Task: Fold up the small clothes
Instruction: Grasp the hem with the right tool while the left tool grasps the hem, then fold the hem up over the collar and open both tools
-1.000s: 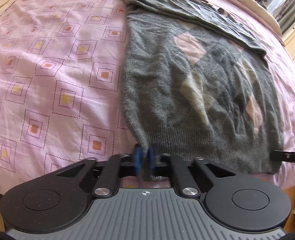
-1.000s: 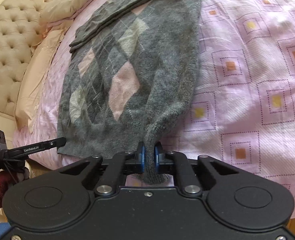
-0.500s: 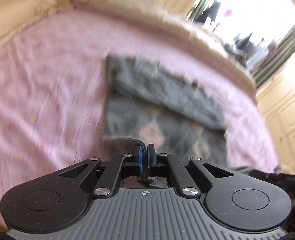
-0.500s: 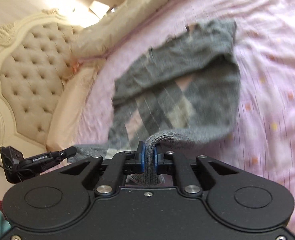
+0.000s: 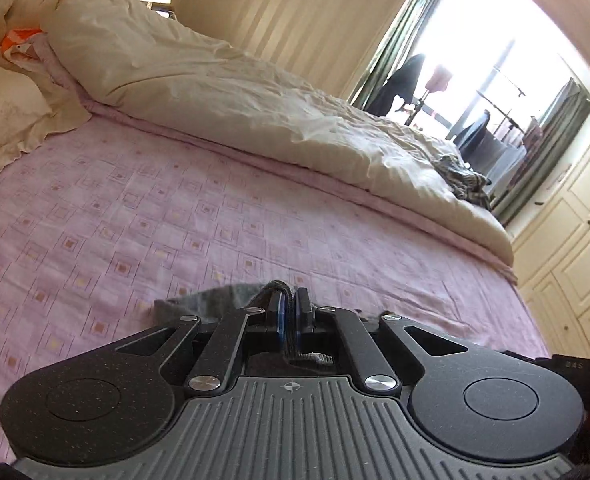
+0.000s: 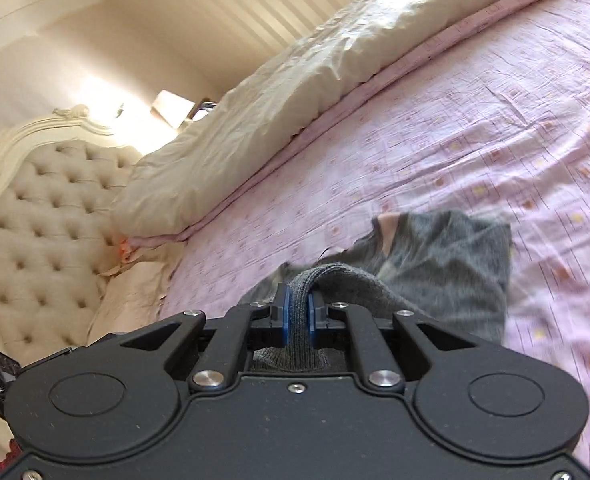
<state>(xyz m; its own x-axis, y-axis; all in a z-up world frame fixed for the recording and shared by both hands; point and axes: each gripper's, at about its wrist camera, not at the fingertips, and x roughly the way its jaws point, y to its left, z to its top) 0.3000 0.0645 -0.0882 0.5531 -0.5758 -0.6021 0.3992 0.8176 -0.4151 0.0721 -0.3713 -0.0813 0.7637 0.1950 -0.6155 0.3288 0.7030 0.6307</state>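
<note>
The grey argyle sweater point(image 6: 447, 256) lies on the pink patterned bedsheet point(image 6: 495, 128), doubled over itself, with a pink diamond showing at its far edge. My right gripper point(image 6: 298, 312) is shut on its ribbed hem, which arches up over the blue pads. In the left wrist view only a small grey fold of the sweater point(image 5: 215, 298) shows past the fingers. My left gripper point(image 5: 291, 312) is shut on the other hem corner, and a strip of ribbing hangs below the pads. Most of the sweater is hidden under both grippers.
A cream duvet point(image 5: 231, 96) is bunched along the far side of the bed, with pillows point(image 5: 3, 108) and a tufted headboard point(image 6: 43, 220) at the head. A crumpled striped garment point(image 5: 463, 178) lies on the duvet's end. Cupboards point(image 5: 575, 248) and a window point(image 5: 495, 80) stand beyond.
Both grippers have carried the hem up and forward over the sweater's body, folding it toward the collar end. The views now tilt up to the duvet and wall.
</note>
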